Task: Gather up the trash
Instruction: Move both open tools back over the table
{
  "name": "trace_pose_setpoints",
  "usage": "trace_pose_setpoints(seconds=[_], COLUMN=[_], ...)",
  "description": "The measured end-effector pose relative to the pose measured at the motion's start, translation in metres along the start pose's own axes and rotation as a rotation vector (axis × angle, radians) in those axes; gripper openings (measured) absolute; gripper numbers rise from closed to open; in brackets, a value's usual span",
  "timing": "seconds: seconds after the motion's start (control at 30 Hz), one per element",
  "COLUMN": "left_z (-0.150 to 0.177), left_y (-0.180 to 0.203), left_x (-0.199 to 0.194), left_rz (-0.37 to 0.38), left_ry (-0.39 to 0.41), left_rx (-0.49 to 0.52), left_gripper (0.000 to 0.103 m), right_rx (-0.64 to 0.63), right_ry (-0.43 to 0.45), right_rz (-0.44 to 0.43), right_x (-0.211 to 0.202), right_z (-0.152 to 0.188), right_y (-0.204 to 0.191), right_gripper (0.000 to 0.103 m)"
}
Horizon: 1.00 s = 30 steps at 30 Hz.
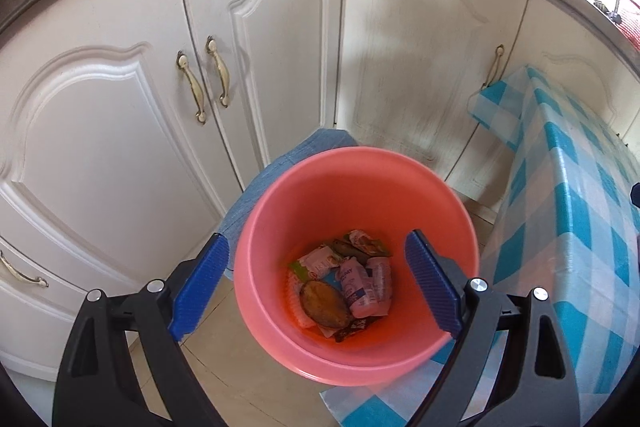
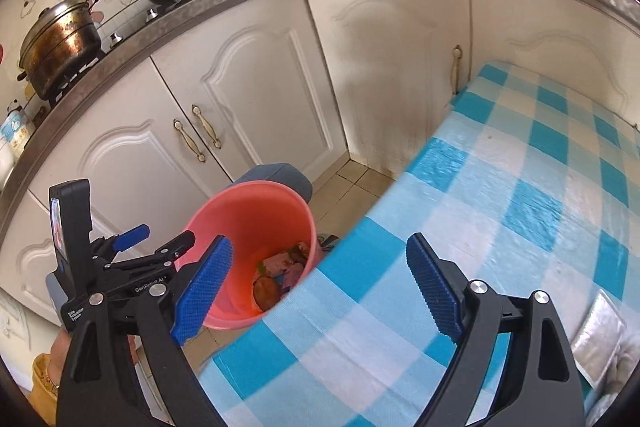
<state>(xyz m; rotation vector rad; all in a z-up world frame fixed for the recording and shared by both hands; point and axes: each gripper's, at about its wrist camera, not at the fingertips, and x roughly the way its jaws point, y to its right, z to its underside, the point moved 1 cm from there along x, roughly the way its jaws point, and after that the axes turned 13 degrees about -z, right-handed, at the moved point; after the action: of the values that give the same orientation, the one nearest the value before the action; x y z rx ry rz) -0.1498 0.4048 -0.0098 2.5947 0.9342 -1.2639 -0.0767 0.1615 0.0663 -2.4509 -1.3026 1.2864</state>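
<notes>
Now we hold left gripper (image 1: pixel 316 283) spread empty over upright bucket (image 1: pixel 280 227), trash (image 1: pixel 344 283) inside; right gripper (image 2: pixel 320 287) spread empty above table (image 2: pixel 500 207), bucket at 10 o'clock.

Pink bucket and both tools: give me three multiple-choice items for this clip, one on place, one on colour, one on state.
1. Where does the pink bucket stand?
A. on the counter
B. on the floor beside the checked table
C. on the table

2. What colour are the tool pads?
A. blue
B. red
C. white

3. How is the left tool?
A. shut on a wrapper
B. shut, empty
C. open, empty

Answers: 1 B, tiles show around its base; 2 A, both pads are blue; 3 C, its jaws stand wide above the trash, like the right tool.
</notes>
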Motion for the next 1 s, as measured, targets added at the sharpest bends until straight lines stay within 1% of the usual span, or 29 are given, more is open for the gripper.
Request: trace_pose_setpoints(seconds=[0.07,0.2,0.4,0.6,0.73,0.8,1.0], left_z=[-0.001,0.000,0.003,0.008,0.011,0.014,0.023], left_y=[0.007,0.024,0.059,0.095,0.119,0.133,0.173], left_x=[-0.010,-0.025,-0.047,-0.071,-0.087,-0.094,-0.118], left_rz=[0.022,0.073,0.136,0.203,0.247,0.272,0.337], left_ry=[0.016,0.033,0.054,0.072,0.084,0.084,0.102], left_rx=[0.006,0.020,0.084,0.145,0.185,0.208,0.283], left_gripper=[0.090,0.090,0.090,0.090,0.090,0.090,0.090], right_rx=[0.018,0.038,0.081,0.123,0.167,0.183,0.246], right_ry=[0.015,0.057,0.131,0.183,0.234,0.256,0.308], right_rz=[0.000,0.027,0.075,0.131,0.163,0.193,0.246], right_x=[-0.010,-0.033,-0.069,-0.103,-0.131,-0.146,-0.182], right_z=[0.005,0.017,0.036,0.055,0.066,0.073,0.097], right_y=[0.006,0.016,0.034,0.054,0.070,0.078,0.100], right_gripper=[0.088,0.088,0.088,0.088,0.088,0.088,0.088])
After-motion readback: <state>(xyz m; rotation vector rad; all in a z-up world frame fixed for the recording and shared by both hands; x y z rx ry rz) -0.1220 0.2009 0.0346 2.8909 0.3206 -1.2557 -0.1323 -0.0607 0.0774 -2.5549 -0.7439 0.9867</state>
